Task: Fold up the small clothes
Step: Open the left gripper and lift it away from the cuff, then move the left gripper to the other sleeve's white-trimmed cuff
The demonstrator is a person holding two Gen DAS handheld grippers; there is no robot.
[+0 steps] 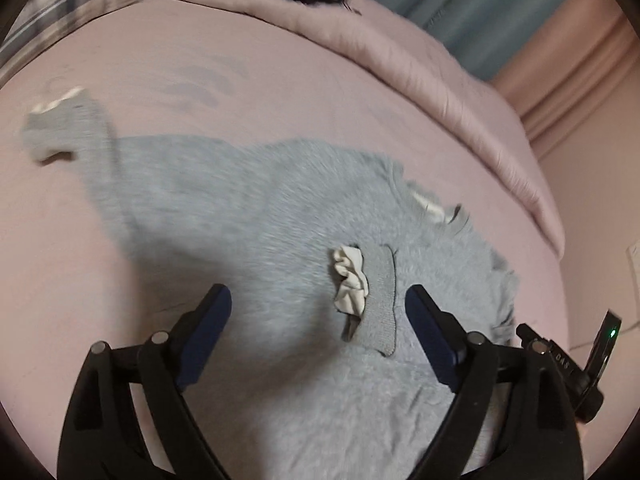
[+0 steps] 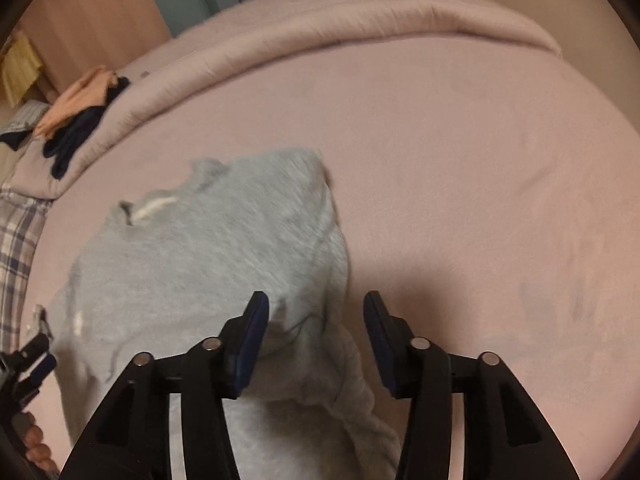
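Grey sweater (image 1: 256, 216) flat on bed (image 1: 280, 80); both claws apparently open.

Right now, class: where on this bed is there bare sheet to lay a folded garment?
Bare pink sheet lies right of the grey sweatshirt, bordered by the rolled duvet. Crowded: the duvet's left end, under dark and peach clothes.

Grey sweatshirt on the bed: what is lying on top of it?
On the grey sweatshirt lies its own folded-in sleeve cuff with a white ruffle. What the cuff covers cannot be seen. Both grippers hover open above it.
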